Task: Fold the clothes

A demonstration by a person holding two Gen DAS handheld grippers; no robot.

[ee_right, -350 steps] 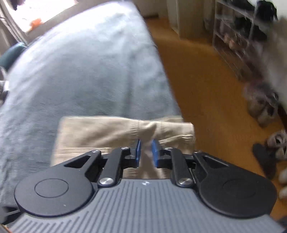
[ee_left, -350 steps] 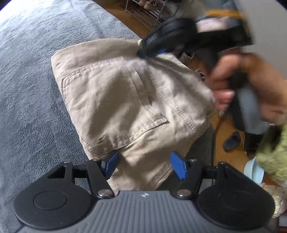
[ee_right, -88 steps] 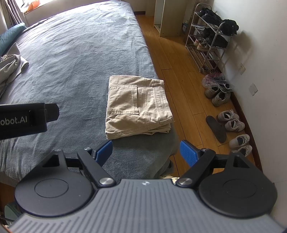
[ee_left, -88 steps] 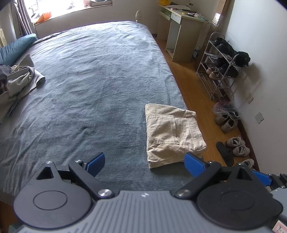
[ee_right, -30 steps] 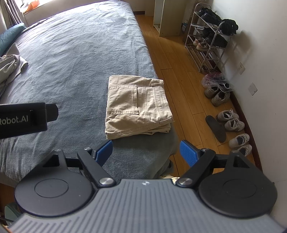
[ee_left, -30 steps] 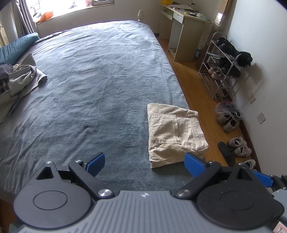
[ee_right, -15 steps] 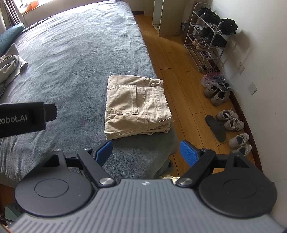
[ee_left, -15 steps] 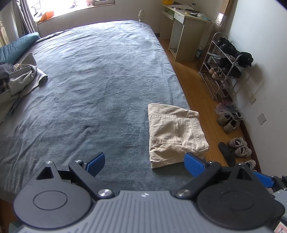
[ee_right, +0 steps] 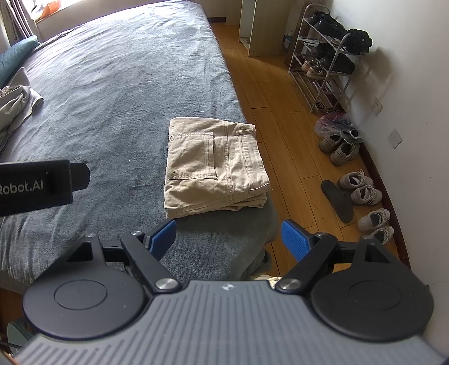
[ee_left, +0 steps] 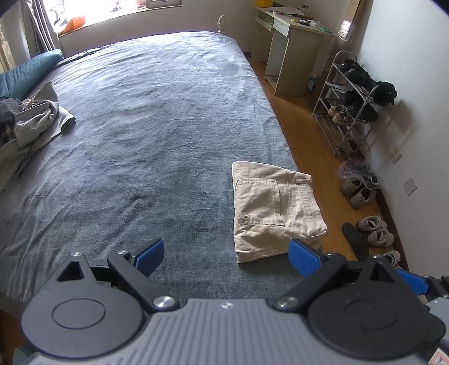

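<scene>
Right wrist view: folded khaki trousers (ee_right: 214,165) lie on the bed (ee_right: 112,84).
Left tongs (ee_left: 226,254) and right tongs (ee_right: 228,238) gape wide, empty, well clear—fold apparently finished.

Sunlit window (ee_left: 118,11), grey bed (ee_left: 146,118), wooden floor (ee_right: 283,118).

Clothes pile (ee_left: 25,123) cropped at left

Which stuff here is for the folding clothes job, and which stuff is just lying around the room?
For the job:
folded beige trousers
heap of unfolded clothes
left gripper, open
right gripper, open
bed

Just lying about:
shoe rack
shoes on the floor
black slipper
desk
blue pillow
</scene>
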